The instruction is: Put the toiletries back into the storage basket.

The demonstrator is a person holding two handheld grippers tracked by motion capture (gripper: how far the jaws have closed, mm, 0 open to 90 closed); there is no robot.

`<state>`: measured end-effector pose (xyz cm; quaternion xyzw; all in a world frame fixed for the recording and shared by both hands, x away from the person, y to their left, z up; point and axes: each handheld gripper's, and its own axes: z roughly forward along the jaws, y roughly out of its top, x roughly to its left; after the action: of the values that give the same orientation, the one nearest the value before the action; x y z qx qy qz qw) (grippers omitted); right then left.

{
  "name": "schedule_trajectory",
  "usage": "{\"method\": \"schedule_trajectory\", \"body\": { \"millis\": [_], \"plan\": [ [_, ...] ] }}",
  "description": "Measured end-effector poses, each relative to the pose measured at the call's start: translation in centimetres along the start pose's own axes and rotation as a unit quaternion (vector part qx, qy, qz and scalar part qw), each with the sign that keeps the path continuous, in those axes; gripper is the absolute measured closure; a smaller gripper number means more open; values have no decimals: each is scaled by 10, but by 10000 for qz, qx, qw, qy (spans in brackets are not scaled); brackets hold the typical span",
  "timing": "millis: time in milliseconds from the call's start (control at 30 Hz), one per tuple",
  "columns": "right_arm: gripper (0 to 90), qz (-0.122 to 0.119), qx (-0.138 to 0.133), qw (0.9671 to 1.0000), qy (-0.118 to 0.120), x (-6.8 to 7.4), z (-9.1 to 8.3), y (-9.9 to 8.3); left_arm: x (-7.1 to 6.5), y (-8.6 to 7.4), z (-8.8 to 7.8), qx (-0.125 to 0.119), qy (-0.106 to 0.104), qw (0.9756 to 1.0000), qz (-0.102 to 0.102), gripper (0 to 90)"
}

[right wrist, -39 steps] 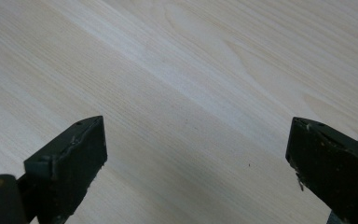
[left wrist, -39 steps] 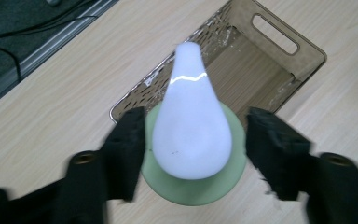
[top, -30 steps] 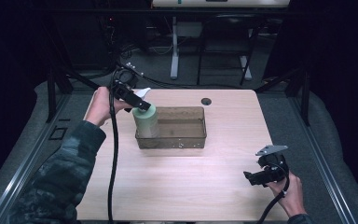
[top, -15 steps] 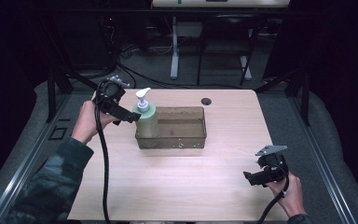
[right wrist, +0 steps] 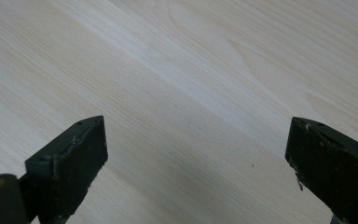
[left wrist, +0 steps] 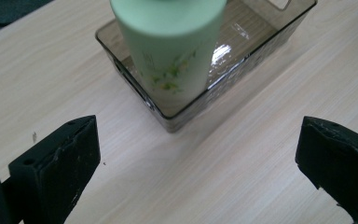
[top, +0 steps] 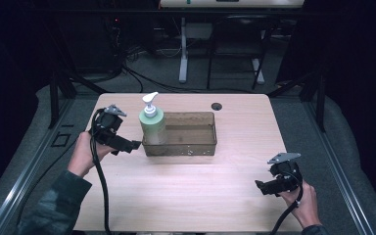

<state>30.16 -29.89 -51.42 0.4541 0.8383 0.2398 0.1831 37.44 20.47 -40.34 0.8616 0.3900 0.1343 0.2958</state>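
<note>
A pale green pump bottle (top: 152, 126) stands upright in the left end of a clear smoky plastic bin (top: 191, 147) at the table's middle. My left gripper (top: 132, 145) sits just left of the bin, low over the table. Its jaws have just opened and stand wide with nothing between them. In the left gripper view, the bottle (left wrist: 168, 42) and the bin's corner (left wrist: 168, 119) lie ahead of the left gripper (left wrist: 198, 140). My right gripper (top: 262, 186) rests open near the front right edge. In its own view the right gripper (right wrist: 196, 140) has bare wood between the jaws.
The light wooden table (top: 191, 196) has a round dark cable hole (top: 217, 105) behind the bin. Black cables trail from both grippers toward the front edge. Another desk's legs (top: 183, 54) stand on the dark floor beyond the table.
The left gripper let go of the bottle, which now stands in the bin, and drew back left and down toward the table. The right gripper has stayed put.
</note>
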Motion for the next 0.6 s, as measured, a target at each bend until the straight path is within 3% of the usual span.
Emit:
{"method": "schedule_trajectory", "body": {
  "millis": [267,600],
  "plan": [
    [51,14,-13,10000,-21,-1,-2,0,1,-31,15,62,-57,9998,-198,0],
    [50,10,12,10000,-23,-3,1,-2,2,-48,33,139,-12,9996,-243,0]
  ]
}}
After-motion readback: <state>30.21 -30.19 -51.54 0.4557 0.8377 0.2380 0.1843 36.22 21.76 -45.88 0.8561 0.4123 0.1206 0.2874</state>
